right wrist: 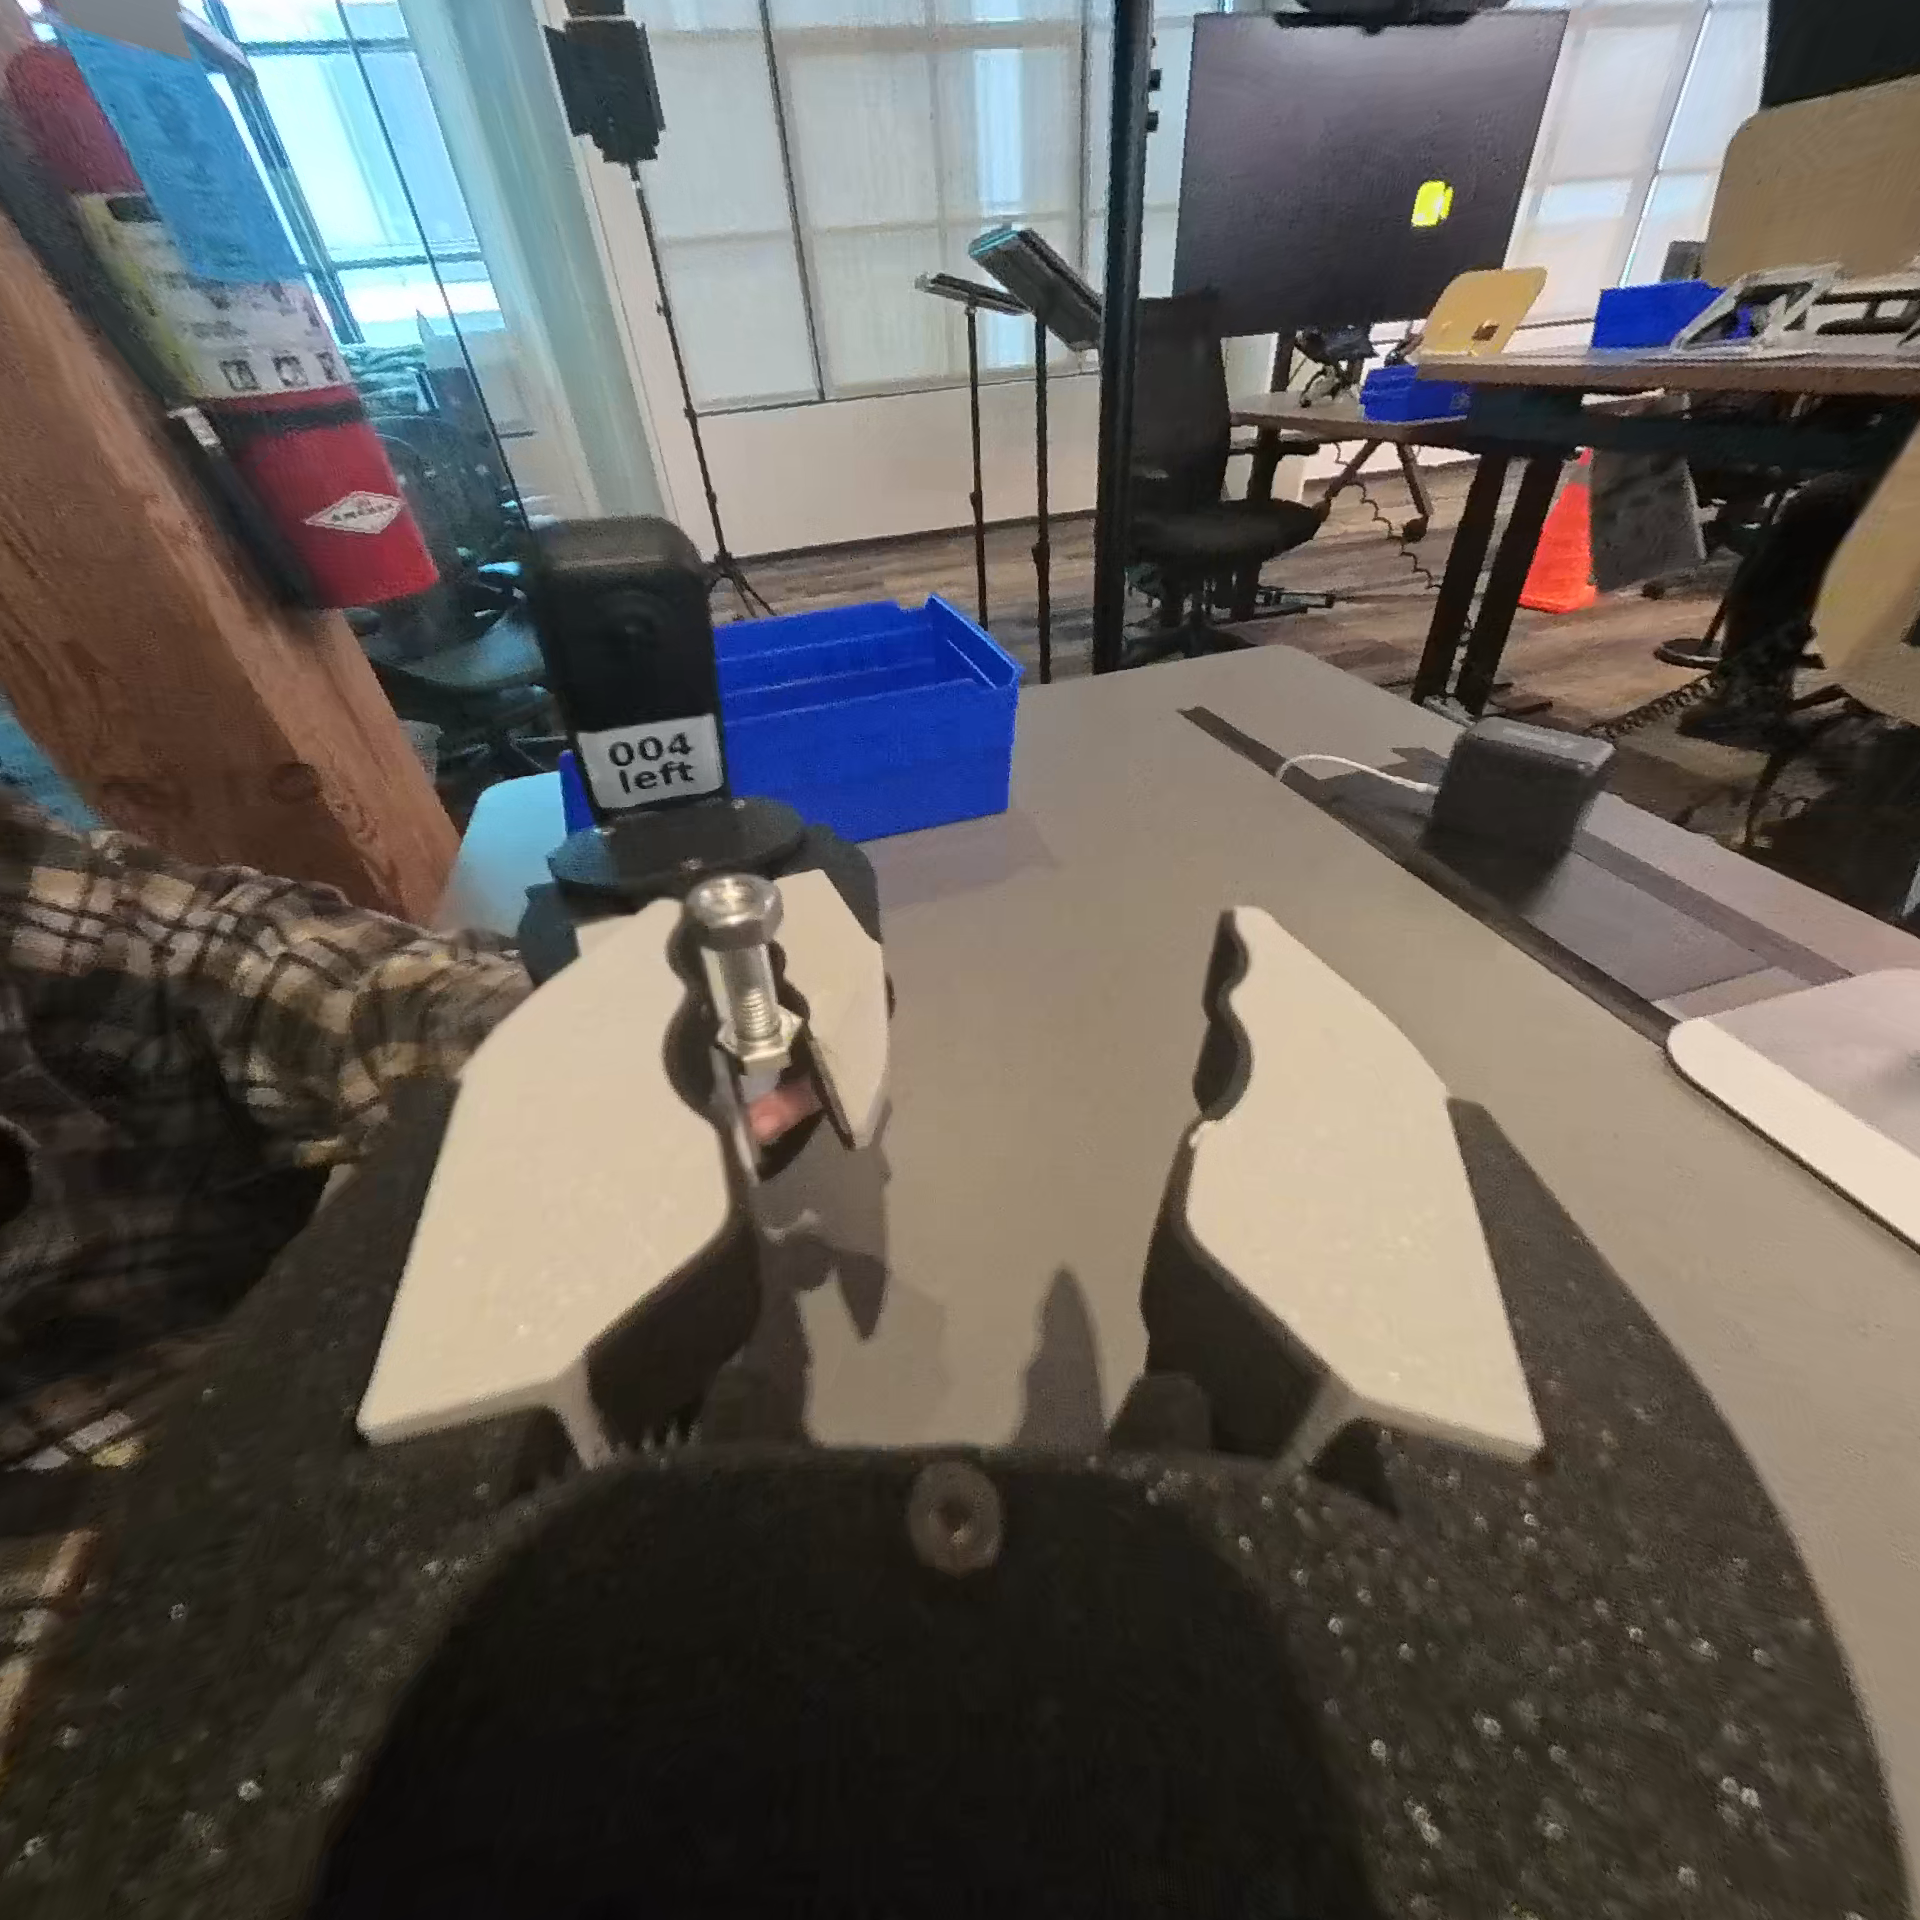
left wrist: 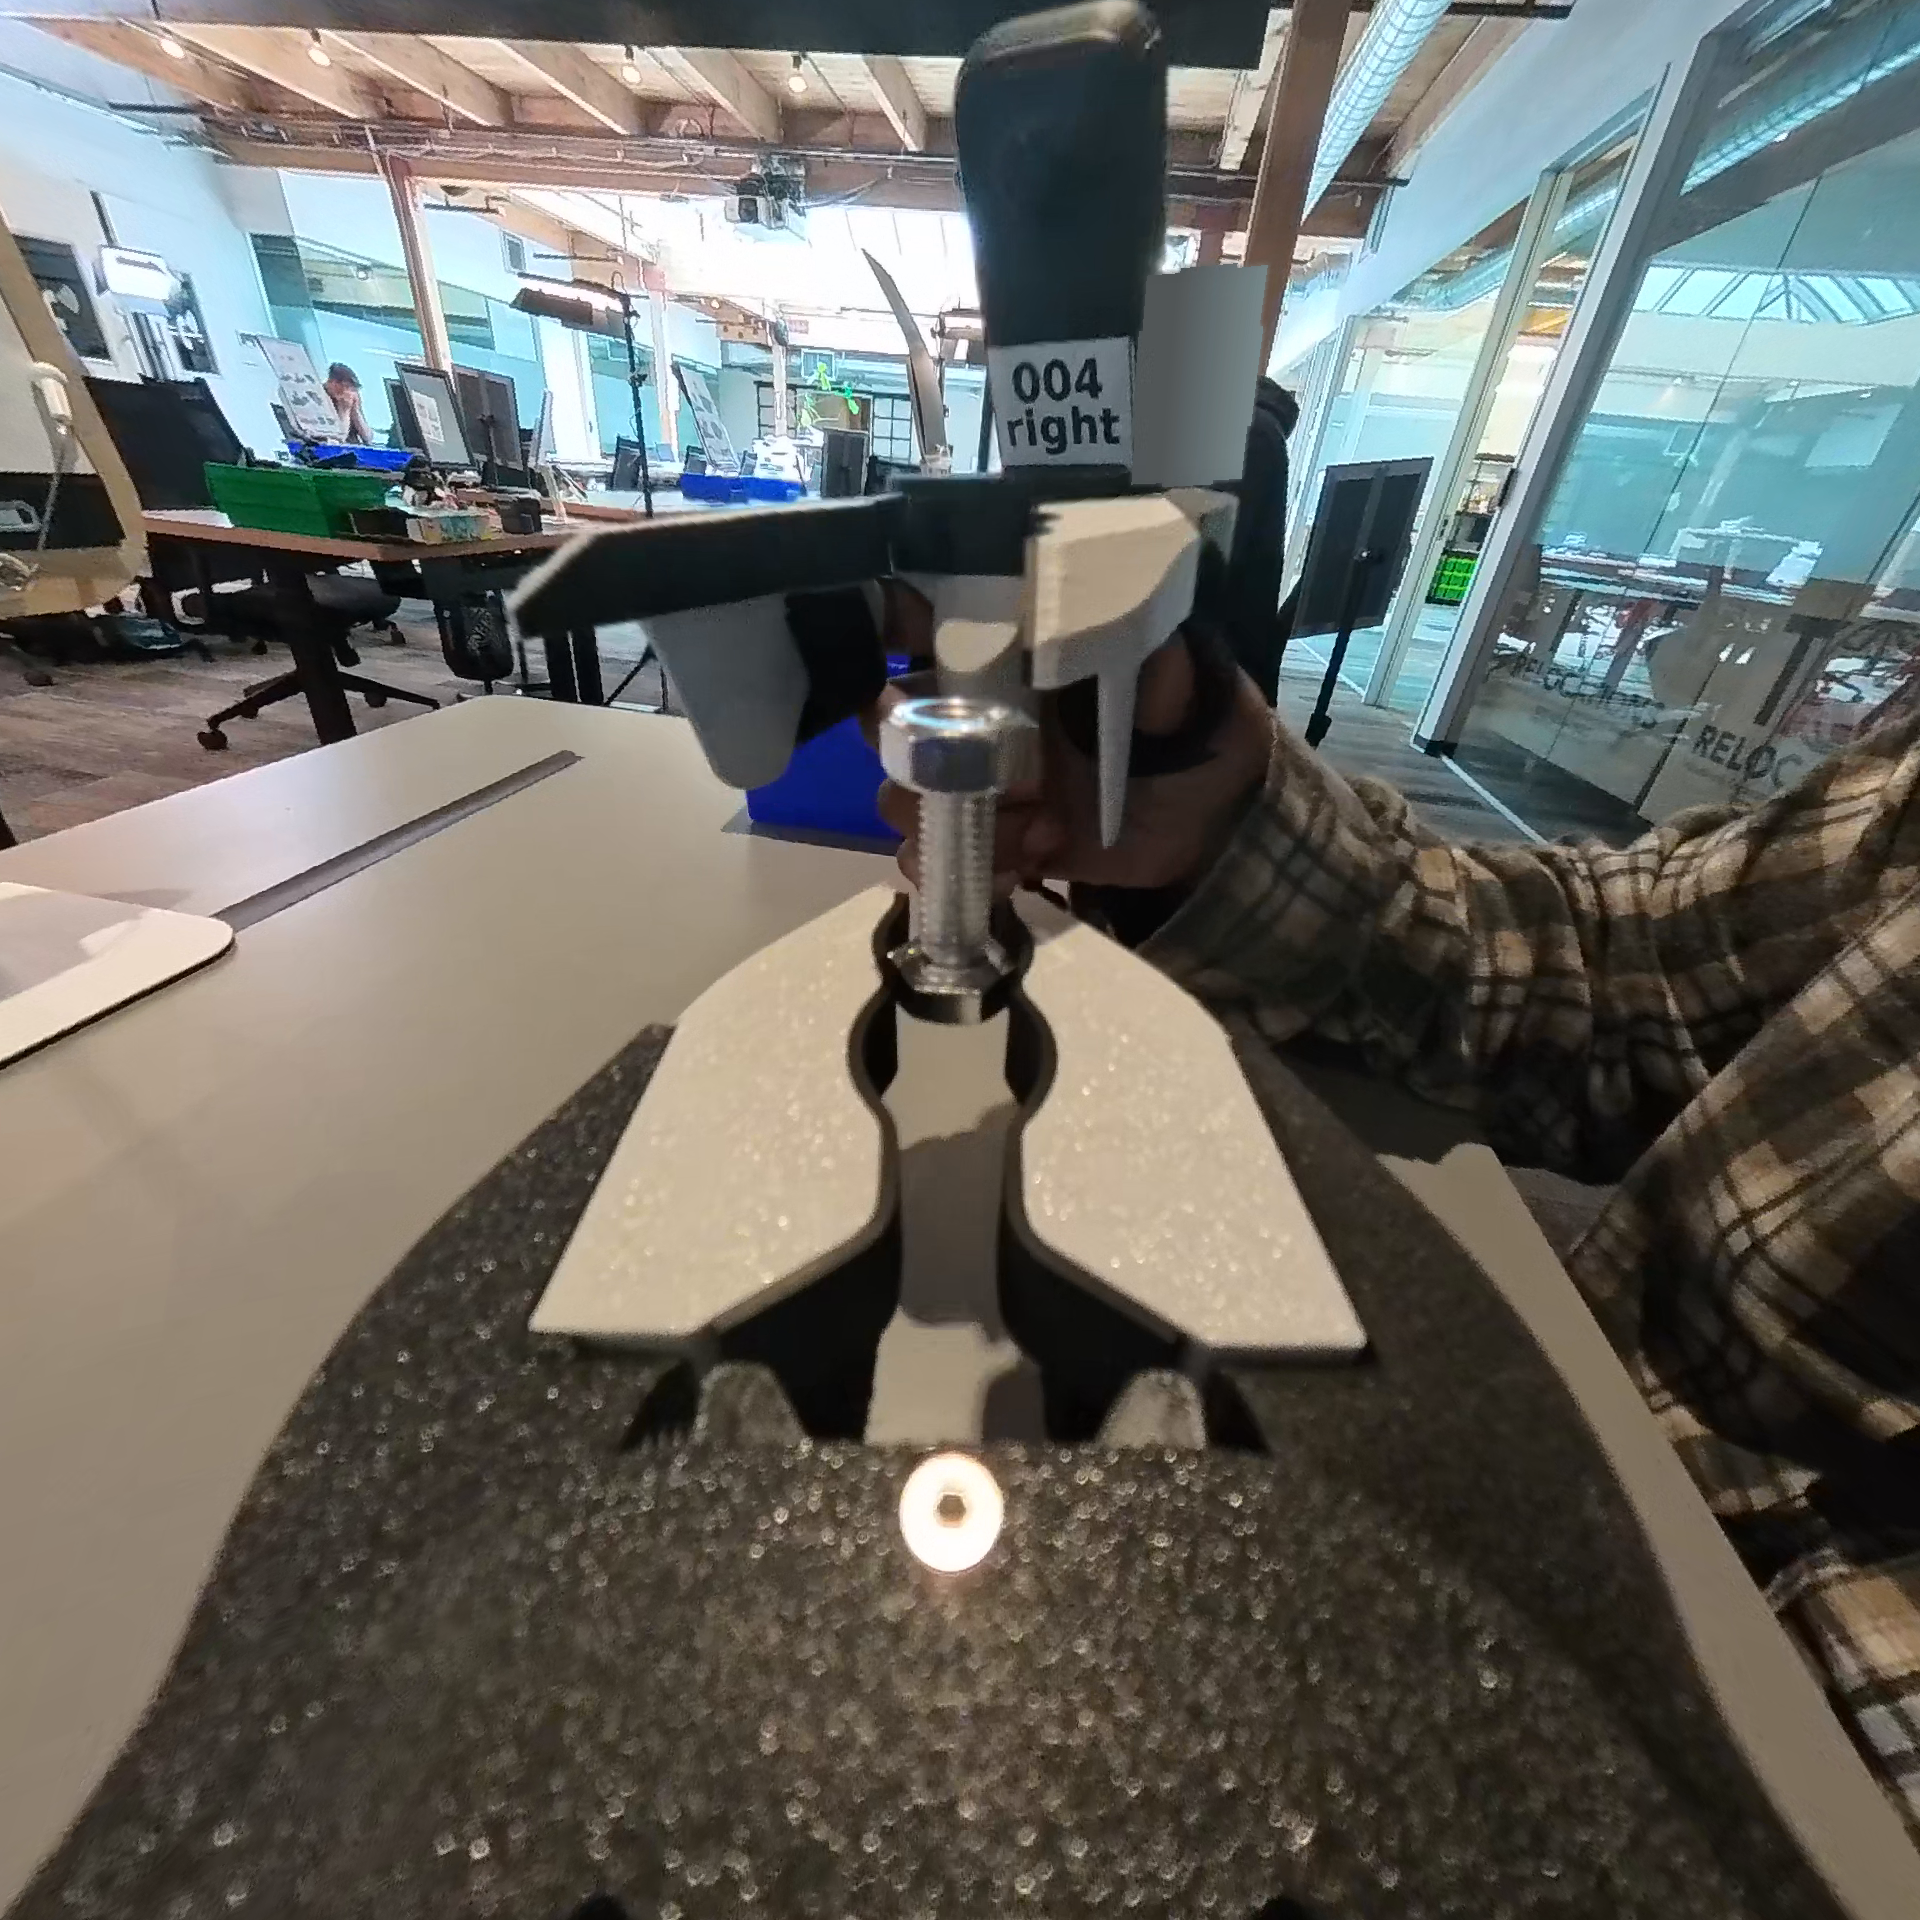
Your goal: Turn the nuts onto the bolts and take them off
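Grey plastic fingers of the left gripper (left wrist: 951, 987) are drawn narrow around the hexagonal head of a silver bolt (left wrist: 951, 883), which stands upright with its threaded shank pointing up above the grey table (left wrist: 312, 1039). A nut (left wrist: 954, 750) sits at the top end of the bolt's shank. Just beyond the bolt, the right gripper (left wrist: 925, 717) hangs over the nut with its fingers spread wide, one on each side and neither touching it; in its own view the right gripper (right wrist: 1049, 1023) gapes with bare table between the fingers, the bolt (right wrist: 740, 987) beside the left finger. Behind the bolt a blue bin (right wrist: 873, 717) rests at the table's far edge. A plaid sleeve (left wrist: 1558, 987) reaches in from the bolt's right.
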